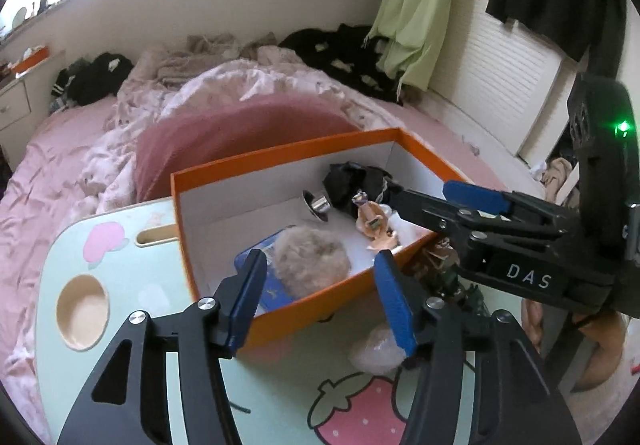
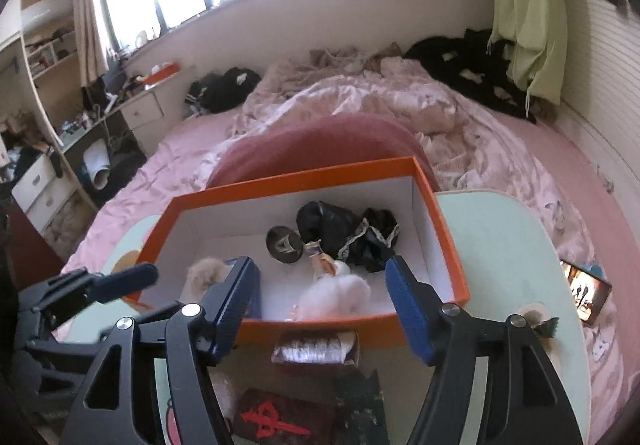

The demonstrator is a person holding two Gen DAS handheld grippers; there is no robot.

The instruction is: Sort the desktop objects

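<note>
Orange box holds the sorted things, both jaws empty

Orange box (image 1: 280, 161) stands on my desk (image 1: 168, 269), which sits over the pink bed (image 1: 48, 173). Inside the box I see a fluffy ball (image 1: 310, 255) on a blue book (image 1: 276, 285), a black cloth (image 2: 340, 229), a small dark cup (image 2: 284, 245) and a doll (image 1: 374, 223) with white fluff (image 2: 340, 295) near the front wall.

My left hand-held gripper (image 1: 320, 281) hangs over the front left corner of the box. Its jaws are spread and nothing is between them. My right hand-held gripper (image 2: 320, 299) hangs over the front wall of the box, jaws also spread and empty.

On the desk in front of the box lie a clear plastic wrap (image 1: 378, 351), a brown roll (image 2: 314, 349) just beside the front wall, and a dark card with a red mark (image 2: 280, 421). A phone (image 2: 588, 295) lies on the bed, at the right edge of the desk.
</note>
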